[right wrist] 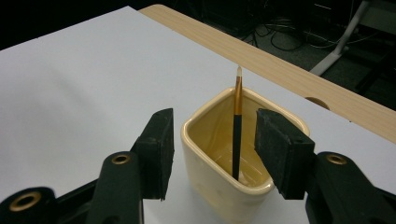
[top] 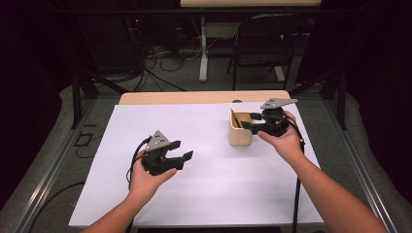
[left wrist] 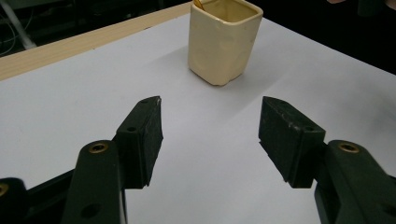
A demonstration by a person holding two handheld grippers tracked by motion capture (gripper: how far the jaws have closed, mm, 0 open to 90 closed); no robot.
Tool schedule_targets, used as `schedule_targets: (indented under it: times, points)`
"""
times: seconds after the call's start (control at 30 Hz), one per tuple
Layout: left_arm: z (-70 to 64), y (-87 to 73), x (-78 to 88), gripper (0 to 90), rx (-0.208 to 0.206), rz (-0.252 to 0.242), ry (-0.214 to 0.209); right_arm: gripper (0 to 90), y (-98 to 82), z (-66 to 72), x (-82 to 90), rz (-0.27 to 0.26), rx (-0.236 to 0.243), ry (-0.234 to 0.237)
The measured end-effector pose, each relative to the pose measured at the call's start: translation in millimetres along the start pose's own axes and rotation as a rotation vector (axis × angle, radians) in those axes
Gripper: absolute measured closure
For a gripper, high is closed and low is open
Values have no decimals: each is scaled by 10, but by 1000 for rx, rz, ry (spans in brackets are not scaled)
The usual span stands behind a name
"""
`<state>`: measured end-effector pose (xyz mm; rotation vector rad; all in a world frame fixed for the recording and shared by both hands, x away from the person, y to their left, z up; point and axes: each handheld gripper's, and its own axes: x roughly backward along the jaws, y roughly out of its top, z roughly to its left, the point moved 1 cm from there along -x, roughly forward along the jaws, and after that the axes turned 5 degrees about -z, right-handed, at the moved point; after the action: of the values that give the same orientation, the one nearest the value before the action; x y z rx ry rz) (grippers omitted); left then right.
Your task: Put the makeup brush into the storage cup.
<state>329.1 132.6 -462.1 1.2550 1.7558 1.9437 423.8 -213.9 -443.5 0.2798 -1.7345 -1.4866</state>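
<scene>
Cup (top: 240,130), cream, square-mouthed, stands upright on the white sheet (top: 209,194) covering the desk, right of centre toward the far edge. Thin brush (right wrist: 237,135) leans inside it, pale tip above the rim. Right gripper (top: 250,122) hangs at the cup's right side, jaws parted, one over the mouth, one outside the wall; nothing grasped. Left gripper (top: 180,151) released, jaws wide, over bare sheet left of centre, well apart from the cup.

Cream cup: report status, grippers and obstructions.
Left gripper open, empty, short of the cup. Right gripper open, jaws straddling cream cup; thin brush stands inside. White sheet around it bare.
</scene>
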Motion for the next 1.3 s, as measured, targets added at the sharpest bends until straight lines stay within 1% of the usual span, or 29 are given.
schedule_targets:
  times: [0.07, 0.27, 0.53, 0.83, 1.1, 1.17, 1.3]
  points:
    - [1, -1, 4, 401, -3, 1, 1, 474, 3, 22, 17, -1, 3, 5]
    - [-3, -15, 7, 401, 7, 2, 4, 473, 18, 90, 59, 4, 28, 27]
    - [8, -29, 22, 401, 9, 2, 4, 470, 7, 161, 96, 16, 46, 40]
    - [16, -33, 39, 401, 4, 6, 7, 467, -23, 213, 180, 15, 52, 59]
    - [14, -44, 41, 400, 10, 4, 10, 462, -58, 271, 254, 27, 63, 76]
    - [13, -47, 41, 401, 11, 6, 10, 461, -71, 281, 269, 17, 60, 75]
    - [18, -51, 46, 401, 9, 8, 11, 460, -108, 301, 306, 20, 56, 82]
